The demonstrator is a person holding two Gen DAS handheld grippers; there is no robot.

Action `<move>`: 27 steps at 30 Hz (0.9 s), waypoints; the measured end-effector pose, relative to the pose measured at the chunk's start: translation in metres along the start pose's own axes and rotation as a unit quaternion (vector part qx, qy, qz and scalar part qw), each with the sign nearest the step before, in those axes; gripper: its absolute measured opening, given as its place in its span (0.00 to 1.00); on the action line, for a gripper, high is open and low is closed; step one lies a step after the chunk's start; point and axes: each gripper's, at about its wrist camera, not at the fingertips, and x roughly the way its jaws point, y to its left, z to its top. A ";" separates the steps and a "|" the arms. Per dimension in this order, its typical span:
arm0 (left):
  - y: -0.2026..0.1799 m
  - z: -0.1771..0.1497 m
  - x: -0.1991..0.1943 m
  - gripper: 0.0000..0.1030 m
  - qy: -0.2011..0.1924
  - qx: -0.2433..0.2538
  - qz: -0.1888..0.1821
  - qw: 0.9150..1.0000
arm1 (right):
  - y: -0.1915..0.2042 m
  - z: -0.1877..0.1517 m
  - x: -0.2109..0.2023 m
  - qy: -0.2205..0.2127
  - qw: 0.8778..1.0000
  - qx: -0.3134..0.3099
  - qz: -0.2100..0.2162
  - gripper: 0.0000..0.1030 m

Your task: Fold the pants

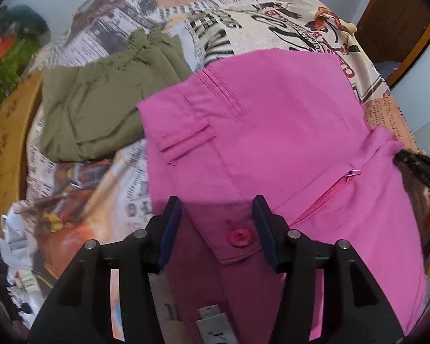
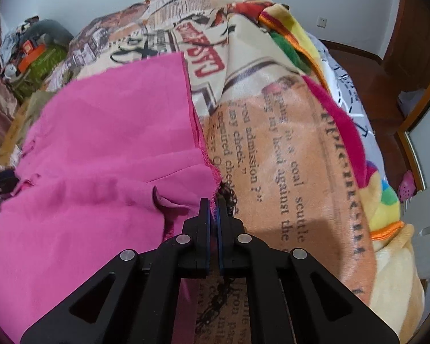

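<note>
Pants [image 1: 272, 132], bright pink, lie spread on the bed's printed blanket [image 1: 238, 20], reaching from right under my left jaws away to the far side. My left gripper [image 1: 216, 212] hangs over the waistband with its jaws standing apart, the pads clear of the cloth; between them and just below sits the pink button [image 1: 240, 238], and the open zipper [image 1: 326, 197] runs off to the right of the right pad. A white label [image 1: 212, 324] shows on the inside of the waistband, close under me. Beyond the left jaws, two welt pockets lie flat on the seat of the pants. Farther off to their left rests an olive garment [image 1: 100, 103], folded, its edge tucked under the pink cloth, and past it a mustard-coloured cloth [image 1: 8, 149] at the bed's edge.

My right gripper [image 2: 214, 205] has its jaws pressed together on the raw pink edge of the pants [image 2: 106, 143], which bunches in small folds just left of the pads and spreads away to the left. Right of those jaws the blanket [image 2: 272, 157] lies bare, with printed text and a bright striped border farther right. At the left edge of that view a dark shape shows, too cut off to tell what it is.
</note>
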 end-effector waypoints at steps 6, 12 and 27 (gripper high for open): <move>0.028 0.006 -0.027 0.64 -0.043 -0.015 0.006 0.999 | -0.008 0.013 -0.036 -0.043 0.999 0.011 -0.006 0.30; 0.052 0.026 -0.045 0.74 -0.076 -0.026 0.029 0.996 | 0.002 0.038 -0.059 -0.091 0.996 0.001 -0.001 0.38; 0.059 0.065 -0.001 0.83 -0.057 -0.021 0.026 0.998 | 0.032 0.097 -0.016 -0.094 0.995 -0.022 0.028 0.45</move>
